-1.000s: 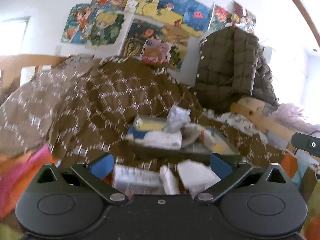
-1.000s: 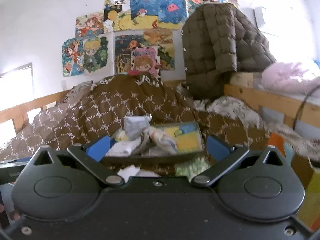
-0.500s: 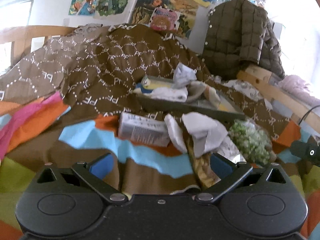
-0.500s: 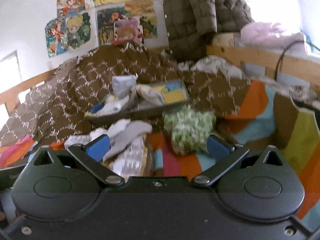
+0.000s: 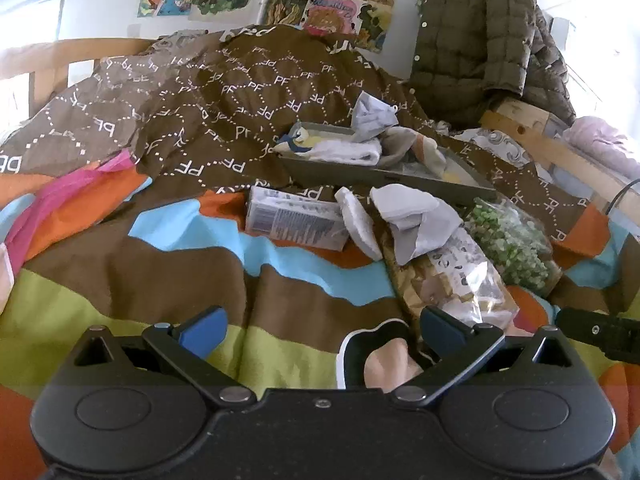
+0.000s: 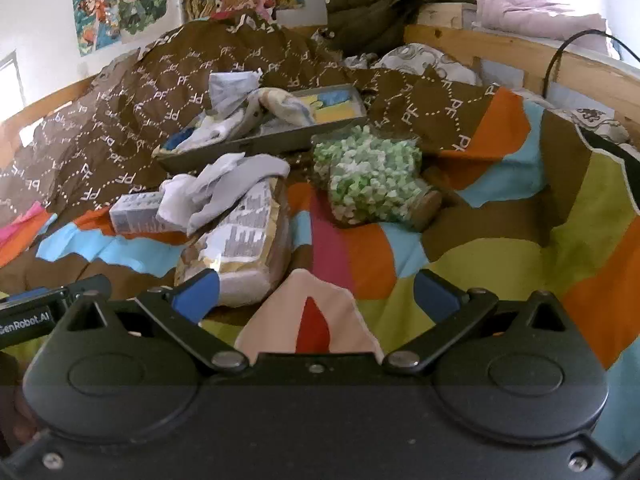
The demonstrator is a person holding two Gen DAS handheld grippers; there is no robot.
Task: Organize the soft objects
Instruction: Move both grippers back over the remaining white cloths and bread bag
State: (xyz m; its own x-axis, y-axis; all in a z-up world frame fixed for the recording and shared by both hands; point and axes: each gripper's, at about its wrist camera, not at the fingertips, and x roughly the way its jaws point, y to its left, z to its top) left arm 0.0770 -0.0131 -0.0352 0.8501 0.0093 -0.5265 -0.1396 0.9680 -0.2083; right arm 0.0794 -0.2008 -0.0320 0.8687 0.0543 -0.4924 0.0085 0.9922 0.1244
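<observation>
A grey tray (image 5: pixel 384 178) (image 6: pixel 280 136) holding several socks and cloths rests on the brown quilt. In front of it lie a pale grey sock pile (image 5: pixel 412 216) (image 6: pixel 228 188), a printed box (image 5: pixel 292 224) (image 6: pixel 136 212), a crinkly packet (image 5: pixel 460 280) (image 6: pixel 244 248) and a green-and-white bag (image 5: pixel 512 240) (image 6: pixel 368 176). My left gripper (image 5: pixel 320 330) is open; a dark-and-pink soft item (image 5: pixel 380 360) lies by its right finger. My right gripper (image 6: pixel 316 292) is open above a pink piece with a red patch (image 6: pixel 312 320).
A striped multicolour bedspread (image 5: pixel 140 280) (image 6: pixel 500 260) covers the bed. A wooden bed rail (image 6: pixel 520 56) runs along the right with a black cable (image 6: pixel 560 56). A padded jacket (image 5: pixel 480 32) hangs at the back, posters on the wall. The other gripper's edge (image 5: pixel 600 336) shows at right.
Both grippers have tilted down and drawn back toward the near bedspread. The loose items before the tray came into fuller view, and a soft piece now lies under each gripper.
</observation>
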